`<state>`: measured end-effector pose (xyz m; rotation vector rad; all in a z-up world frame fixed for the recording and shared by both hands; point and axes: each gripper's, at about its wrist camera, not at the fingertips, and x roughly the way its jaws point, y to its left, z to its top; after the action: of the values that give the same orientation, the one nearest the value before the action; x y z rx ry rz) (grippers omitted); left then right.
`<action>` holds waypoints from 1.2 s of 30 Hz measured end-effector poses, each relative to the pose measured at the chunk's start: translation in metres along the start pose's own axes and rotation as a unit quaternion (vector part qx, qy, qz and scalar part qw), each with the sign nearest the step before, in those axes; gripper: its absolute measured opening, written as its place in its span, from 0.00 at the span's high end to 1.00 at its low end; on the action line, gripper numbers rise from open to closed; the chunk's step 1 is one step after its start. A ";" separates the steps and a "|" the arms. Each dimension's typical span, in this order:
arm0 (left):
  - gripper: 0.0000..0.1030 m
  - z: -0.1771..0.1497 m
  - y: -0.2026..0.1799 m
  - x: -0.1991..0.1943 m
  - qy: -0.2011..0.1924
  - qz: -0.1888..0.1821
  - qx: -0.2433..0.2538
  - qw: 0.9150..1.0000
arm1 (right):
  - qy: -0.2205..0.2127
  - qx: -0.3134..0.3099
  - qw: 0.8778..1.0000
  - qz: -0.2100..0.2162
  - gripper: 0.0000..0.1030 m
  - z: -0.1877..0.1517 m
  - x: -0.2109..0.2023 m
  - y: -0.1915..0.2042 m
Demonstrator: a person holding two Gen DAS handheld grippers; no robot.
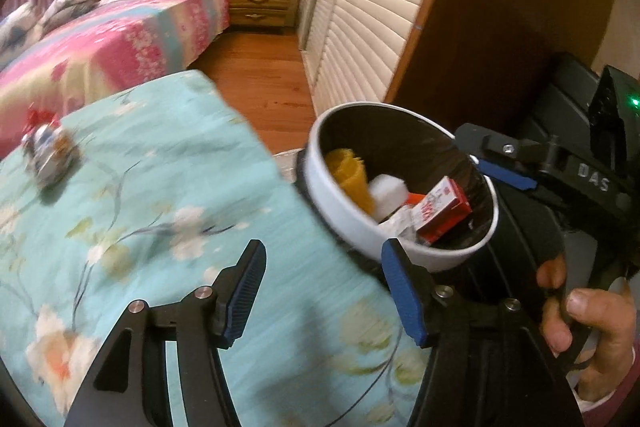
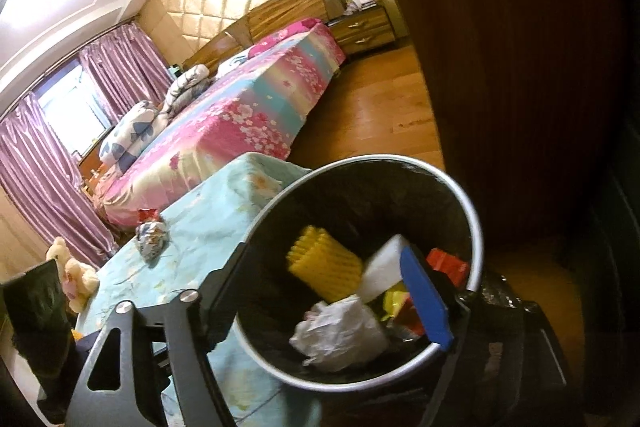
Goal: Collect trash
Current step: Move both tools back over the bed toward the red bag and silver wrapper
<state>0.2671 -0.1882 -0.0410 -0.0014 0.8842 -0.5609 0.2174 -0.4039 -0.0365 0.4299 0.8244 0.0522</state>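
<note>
Trash sits mostly in the bin (image 2: 460, 187) beside the floral-covered worktop (image 1: 168, 195): yellow piece (image 2: 324, 267), white wad (image 2: 340, 335), red carton (image 1: 440, 213). Right tongs (image 2: 332, 307) hang spread and empty over its mouth, suggesting a drop. Left tongs (image 1: 324, 295), also spread and empty, face the worktop, where one crumpled wrapper (image 1: 50, 151) waits.

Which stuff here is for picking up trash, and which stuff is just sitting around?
For the trash job:
- trash bin
- white crumpled paper, yellow ridged piece and red box inside it
- crumpled wrapper lying on the blue flowery cloth

Just sitting around:
- pink bed
- nightstand
- stuffed toy
- purple curtains
</note>
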 end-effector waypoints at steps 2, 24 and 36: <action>0.41 -0.007 0.014 -0.008 -0.004 0.004 -0.018 1.000 | 0.001 -0.004 1.000 0.008 0.15 -0.002 0.001 0.008; 0.39 -0.064 0.132 -0.090 -0.028 0.090 -0.133 0.987 | 0.061 -0.076 0.992 0.084 0.05 -0.042 0.045 0.112; 0.38 -0.074 0.180 -0.113 -0.040 0.119 -0.176 0.976 | 0.087 -0.106 0.984 0.114 0.05 -0.056 0.082 0.159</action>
<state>0.2395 0.0350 -0.0466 -0.2348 0.8805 -0.1750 0.2522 -0.2222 -0.0650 0.3195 0.9285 0.3907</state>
